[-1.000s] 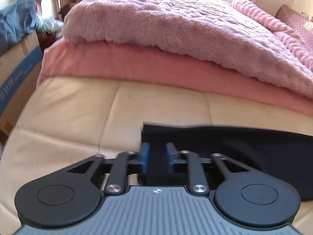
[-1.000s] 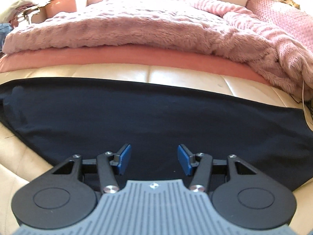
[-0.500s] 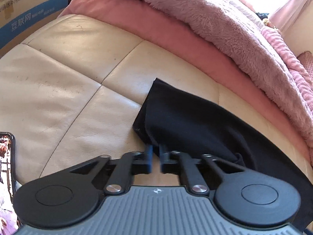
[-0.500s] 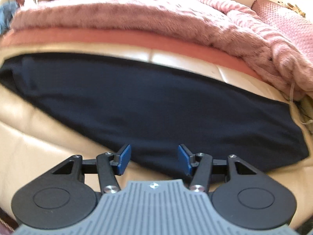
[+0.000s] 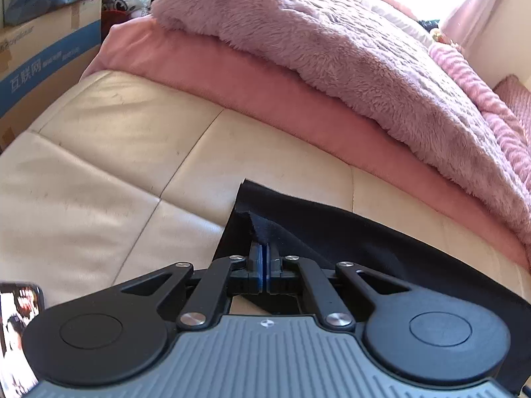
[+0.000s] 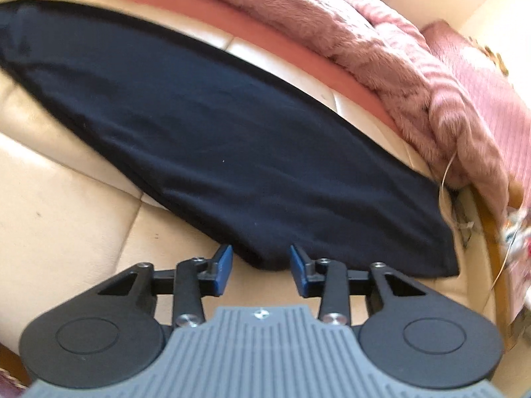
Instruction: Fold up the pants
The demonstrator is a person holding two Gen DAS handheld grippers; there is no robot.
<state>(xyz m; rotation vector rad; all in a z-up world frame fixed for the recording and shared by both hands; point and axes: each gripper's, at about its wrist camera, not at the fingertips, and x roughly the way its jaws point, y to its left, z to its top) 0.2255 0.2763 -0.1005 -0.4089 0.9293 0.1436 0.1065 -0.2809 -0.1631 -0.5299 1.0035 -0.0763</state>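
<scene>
Black pants [image 6: 232, 139] lie flat and stretched out on a cream leather seat [image 6: 66, 205]. In the left wrist view my left gripper [image 5: 263, 258] is shut on the near corner of one end of the pants [image 5: 348, 242], and the cloth stands up in a small pinched ridge above the blue pads. In the right wrist view my right gripper [image 6: 260, 265] is open, its blue pads on either side of the near edge of the pants, not clamping it.
A fluffy mauve blanket [image 5: 332, 53] over a pink blanket [image 5: 232, 76] borders the seat's far side. Cardboard boxes [image 5: 43, 53] stand at far left. A phone screen [image 5: 16, 331] lies at the left edge. A wooden rim [image 6: 491, 242] and thin wire lie at right.
My left gripper has closed fully on the pants corner and lifted it into a ridge. My right gripper has drawn back to the near edge of the pants and stayed open.
</scene>
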